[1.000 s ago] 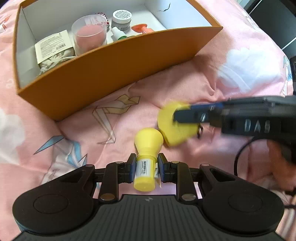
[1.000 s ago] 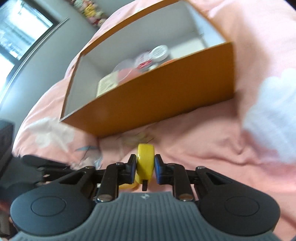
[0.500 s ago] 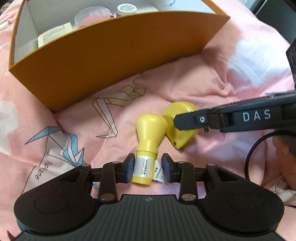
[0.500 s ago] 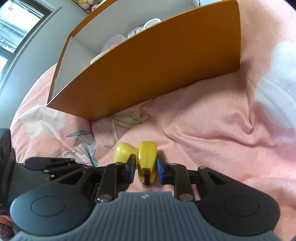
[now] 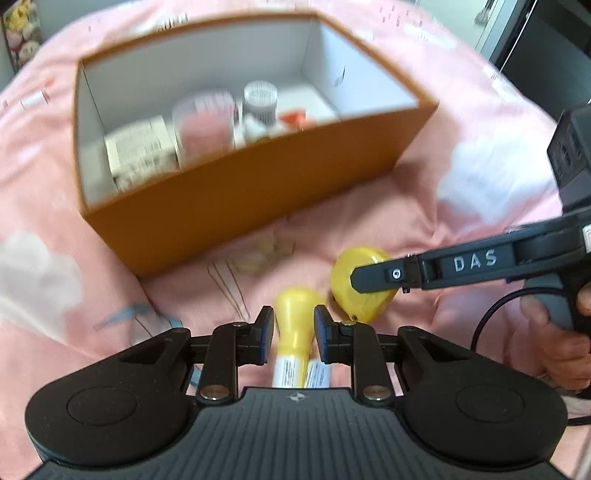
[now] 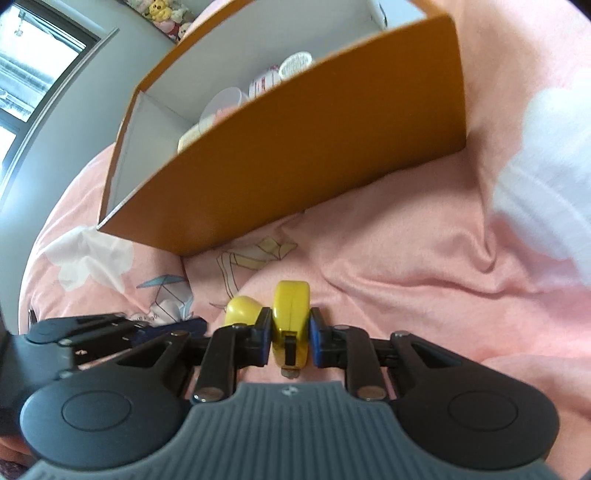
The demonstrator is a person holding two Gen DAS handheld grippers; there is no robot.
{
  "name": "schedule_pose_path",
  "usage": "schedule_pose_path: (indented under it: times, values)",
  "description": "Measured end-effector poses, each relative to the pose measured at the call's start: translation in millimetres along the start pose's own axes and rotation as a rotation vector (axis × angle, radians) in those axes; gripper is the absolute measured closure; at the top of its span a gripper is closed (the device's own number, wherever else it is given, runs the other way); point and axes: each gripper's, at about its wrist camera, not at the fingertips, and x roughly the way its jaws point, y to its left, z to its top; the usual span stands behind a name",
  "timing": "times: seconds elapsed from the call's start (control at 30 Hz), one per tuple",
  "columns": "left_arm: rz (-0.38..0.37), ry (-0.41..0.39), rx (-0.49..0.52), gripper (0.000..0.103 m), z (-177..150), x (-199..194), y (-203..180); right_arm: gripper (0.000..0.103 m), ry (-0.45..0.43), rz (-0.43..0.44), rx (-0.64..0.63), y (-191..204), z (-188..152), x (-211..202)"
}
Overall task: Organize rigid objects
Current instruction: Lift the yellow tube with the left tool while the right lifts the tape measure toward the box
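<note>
**Yellow bottle and yellow tape measure both gripped**

Yellow bottle (image 5: 295,332) sits between the left gripper (image 5: 294,334) jaws, which are closing on it; the right gripper (image 6: 291,338) clenches the tape measure (image 6: 290,325), orange box (image 5: 258,192) at 12 o'clock

Bright daylight enters from the window (image 6: 33,70) left of the right gripper (image 6: 291,334); motion blur smears the box (image 5: 258,192), and fisheye distortion bends edges.

Home bedroom. Pink bedsheet (image 6: 406,258) with cloud and origami prints covers soft, creased bed; plush toys (image 6: 166,14) on ledge by window (image 6: 33,62); orange cardboard box (image 5: 258,192) of small household items on bed.
</note>
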Motion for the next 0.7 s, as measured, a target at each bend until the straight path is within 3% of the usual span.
schedule_pose_path:
  times: [0.13, 0.23, 0.3, 0.43, 0.7]
  values:
    - [0.002, 0.018, 0.025, 0.079, 5.0, 3.7, -3.3, 0.084, -0.058, 0.000, -0.018, 4.7, 2.6, -16.0]
    - [-0.018, 0.050, 0.044, 0.067, -0.8, 22.1, -9.2, 0.084, -0.073, -0.011, -0.021, 4.4, 3.4, -20.4]
    - [-0.010, 0.048, 0.043, 0.066, -3.8, 34.3, -11.6, 0.084, -0.057, -0.004, -0.006, 1.5, 3.0, -17.6]
    - [0.001, 0.117, 0.016, 0.070, -5.8, 54.3, -5.8, 0.084, -0.027, -0.005, 0.011, -1.6, 1.7, -11.2]
    - [-0.020, 0.023, 0.002, 0.072, -3.7, 25.6, -5.9, 0.084, -0.038, -0.007, 0.007, -0.2, 2.4, -13.9]
